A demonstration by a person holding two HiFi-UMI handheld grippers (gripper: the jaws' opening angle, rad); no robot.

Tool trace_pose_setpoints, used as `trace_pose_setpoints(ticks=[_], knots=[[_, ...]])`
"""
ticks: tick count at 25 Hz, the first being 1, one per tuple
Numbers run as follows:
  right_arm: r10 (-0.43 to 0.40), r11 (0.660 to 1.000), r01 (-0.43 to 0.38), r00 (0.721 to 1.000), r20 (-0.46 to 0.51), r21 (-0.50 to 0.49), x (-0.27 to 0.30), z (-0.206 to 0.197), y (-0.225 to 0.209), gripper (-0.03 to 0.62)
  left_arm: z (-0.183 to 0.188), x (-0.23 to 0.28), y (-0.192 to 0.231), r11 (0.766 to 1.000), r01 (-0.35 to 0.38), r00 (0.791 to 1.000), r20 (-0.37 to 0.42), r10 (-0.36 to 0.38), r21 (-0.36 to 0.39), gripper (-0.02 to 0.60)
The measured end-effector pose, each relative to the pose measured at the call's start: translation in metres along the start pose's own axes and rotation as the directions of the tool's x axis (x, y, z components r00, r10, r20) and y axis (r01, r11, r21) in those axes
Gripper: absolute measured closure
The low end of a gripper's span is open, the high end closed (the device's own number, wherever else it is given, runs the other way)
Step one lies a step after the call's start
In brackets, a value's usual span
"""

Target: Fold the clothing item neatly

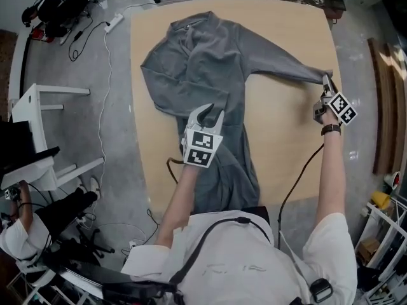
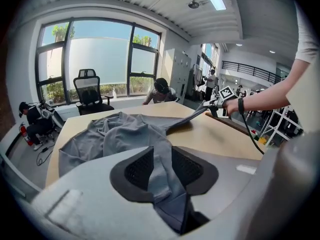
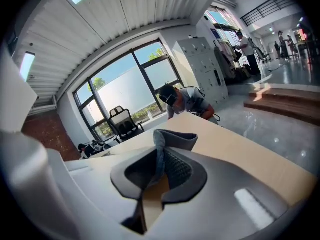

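- A grey long-sleeved garment lies on a tan wooden table, collar toward the far edge and hem at the near edge by the person's body.
- The garment covers the left and middle part of the tabletop. Its body is rumpled, with creases running lengthwise.
- One sleeve is stretched out to the right across the bare wood and reaches almost to the table's right edge.
- The right gripper is at the end of that sleeve. In the right gripper view its jaws are nearly together, clamped on the grey cuff, which stands up between the pads.
- The other sleeve bends along the garment's left side and turns back toward the middle.
- The left gripper is over the middle of the garment, nearer the person. In the left gripper view its jaws are partly closed and pinch a thick fold of the grey cloth, which fills the gap between the dark pads.
- Past the far end of the table a person bends forward, and a black office chair stands in front of large windows.
- A white power strip and cables lie on the floor to the left of the table.
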State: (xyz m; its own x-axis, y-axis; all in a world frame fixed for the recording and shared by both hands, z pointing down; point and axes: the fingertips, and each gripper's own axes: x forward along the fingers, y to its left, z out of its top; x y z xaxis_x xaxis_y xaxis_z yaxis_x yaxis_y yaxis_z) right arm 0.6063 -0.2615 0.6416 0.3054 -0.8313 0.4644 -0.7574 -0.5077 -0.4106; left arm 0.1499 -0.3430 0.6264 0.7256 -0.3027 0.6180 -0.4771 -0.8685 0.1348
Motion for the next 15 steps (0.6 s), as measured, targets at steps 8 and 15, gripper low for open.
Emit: trace_pose_setpoints(ticks=[8,15], knots=[[0.044,0.994,-0.045,0.999,-0.006,-0.1,-0.007,-0.011,0.038,0.556,-0.007,-0.037,0.016,0.997,-0.059,0.998,0.012,0.06,-0.042,0.463],[0.335,0.849,-0.329,0.94,-0.06,-0.413,0.022,0.012,0.227,0.556,-0.017,-0.07,0.042,0.982,-0.135,0.989,0.037,0.141,-0.134,0.463]])
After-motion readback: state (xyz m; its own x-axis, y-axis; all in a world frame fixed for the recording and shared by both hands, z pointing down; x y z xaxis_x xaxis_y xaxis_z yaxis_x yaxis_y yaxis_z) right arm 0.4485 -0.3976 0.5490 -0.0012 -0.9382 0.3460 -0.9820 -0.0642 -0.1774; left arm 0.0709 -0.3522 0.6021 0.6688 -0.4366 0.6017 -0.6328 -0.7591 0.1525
